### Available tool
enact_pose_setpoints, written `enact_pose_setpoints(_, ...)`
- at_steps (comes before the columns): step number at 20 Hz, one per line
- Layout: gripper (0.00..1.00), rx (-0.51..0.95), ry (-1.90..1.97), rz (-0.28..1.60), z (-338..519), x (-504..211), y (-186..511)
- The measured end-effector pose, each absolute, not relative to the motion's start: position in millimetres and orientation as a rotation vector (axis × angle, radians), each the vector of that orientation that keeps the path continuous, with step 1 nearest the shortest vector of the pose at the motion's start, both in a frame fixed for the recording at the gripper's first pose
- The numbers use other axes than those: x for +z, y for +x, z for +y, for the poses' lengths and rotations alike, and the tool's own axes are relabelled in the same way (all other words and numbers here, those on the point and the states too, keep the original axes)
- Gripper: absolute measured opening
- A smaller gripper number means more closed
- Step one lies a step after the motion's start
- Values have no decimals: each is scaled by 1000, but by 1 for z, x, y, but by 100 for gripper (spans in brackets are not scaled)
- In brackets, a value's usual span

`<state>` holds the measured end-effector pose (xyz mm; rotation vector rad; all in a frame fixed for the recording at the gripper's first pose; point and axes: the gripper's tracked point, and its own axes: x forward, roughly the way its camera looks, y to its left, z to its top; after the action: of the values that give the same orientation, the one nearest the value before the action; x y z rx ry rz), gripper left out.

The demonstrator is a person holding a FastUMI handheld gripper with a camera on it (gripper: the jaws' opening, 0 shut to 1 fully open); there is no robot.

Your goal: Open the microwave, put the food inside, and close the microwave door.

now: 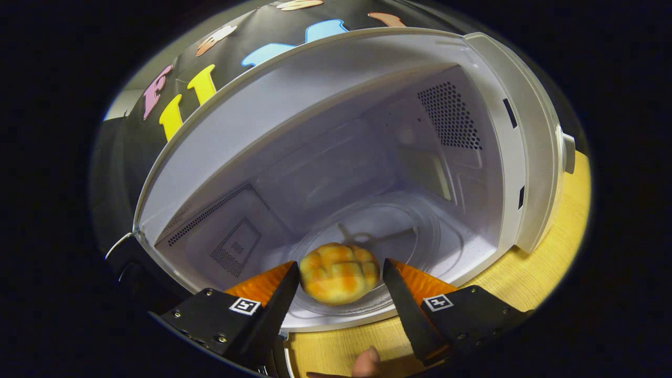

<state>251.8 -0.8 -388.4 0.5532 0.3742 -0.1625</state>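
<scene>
Two-finger gripper [340,278] reaching into an open microwave [493,131], fingers spread either side of a golden, cross-scored bun [339,273]. Left finger apparently touching the bun's side, right finger showing a narrow gap, so hard to tell whether gripped or just released; most likely being let go. Bun resting at the near edge of the clear glass turntable [420,231], just inside the cavity mouth, probably set there because the shortest reach lands it on the plate. Beyond the fingers, plenty of free cavity: pale floor, back wall, perforated vent panels on the side walls. Door frame with latch slots standing to the right, cavity lip just under the fingers, both to be cleared when backing straight out. Wooden tabletop [556,252] below and to the right of the oven. A fingertip [366,363] visible low between the finger bases.
</scene>
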Motion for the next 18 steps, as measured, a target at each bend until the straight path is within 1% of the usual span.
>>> enact_pose_setpoints(3, 97, -153, 554, 384, -2, -388, 247)
enact_pose_setpoints(7, 97, -142, 520, 327, -10, -364, 237)
enact_pose_setpoints(9, 97, -125, 528, 358, -10, -360, 224)
enact_pose_setpoints(13, 97, 74, 562, 422, 23, -336, 167)
enact_pose_setpoints(18, 97, 277, 494, 409, 48, -305, 75)
